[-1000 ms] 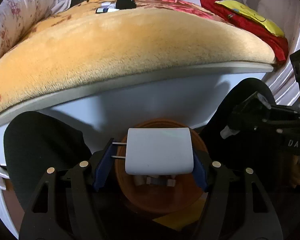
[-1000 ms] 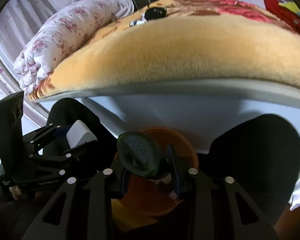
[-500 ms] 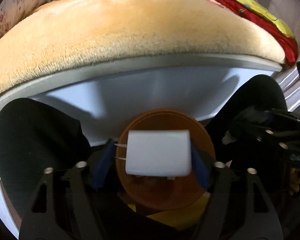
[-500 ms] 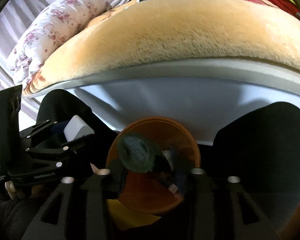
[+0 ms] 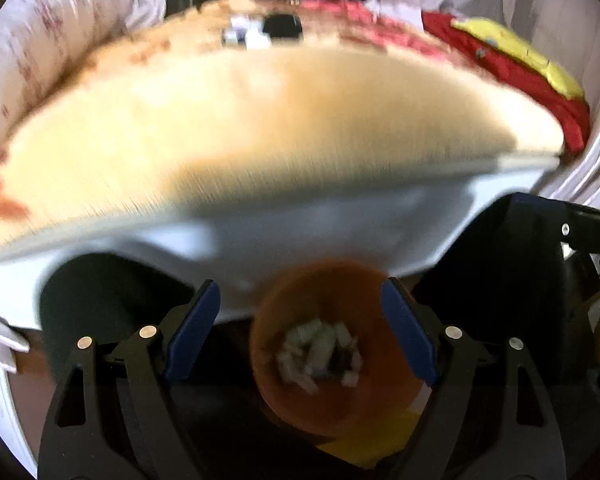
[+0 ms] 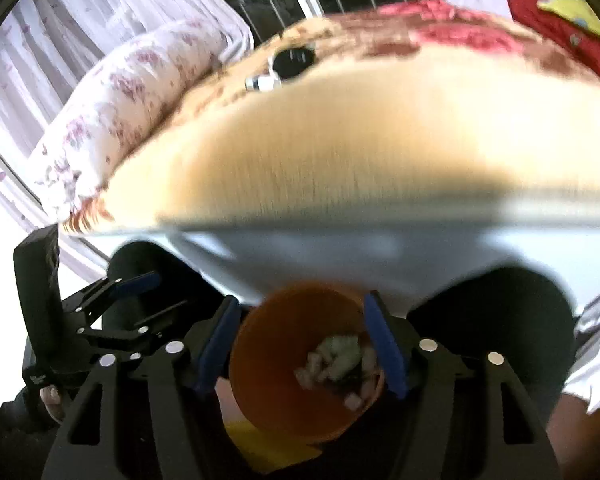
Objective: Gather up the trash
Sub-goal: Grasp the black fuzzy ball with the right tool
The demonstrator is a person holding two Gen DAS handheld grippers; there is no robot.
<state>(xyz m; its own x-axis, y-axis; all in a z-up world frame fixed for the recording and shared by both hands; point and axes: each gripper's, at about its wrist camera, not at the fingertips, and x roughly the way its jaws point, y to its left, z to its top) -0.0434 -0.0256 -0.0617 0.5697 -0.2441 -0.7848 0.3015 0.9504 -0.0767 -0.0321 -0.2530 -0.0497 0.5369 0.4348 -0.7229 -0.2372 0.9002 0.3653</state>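
An orange bin (image 5: 316, 356) stands on the floor below the bed edge, with pale scraps of trash (image 5: 320, 354) heaped inside. It also shows in the right wrist view (image 6: 300, 364) with trash (image 6: 340, 356) in it. My left gripper (image 5: 302, 334) is open and empty above the bin. My right gripper (image 6: 302, 346) is open and empty above it too. The left gripper also shows at the left of the right wrist view (image 6: 136, 304). Both views are blurred by motion.
A bed with a tan plush blanket (image 5: 260, 132) and a white frame (image 5: 300, 232) fills the space ahead. A black object (image 6: 294, 62) and a small white item (image 6: 260, 83) lie on the blanket. A floral quilt (image 6: 120, 108) lies left, red and yellow cloth (image 5: 520, 64) right.
The left gripper has let go of the white charger block and the right of the dark green piece; both jaws now stand open and empty over the bin. Both cameras have tilted up.
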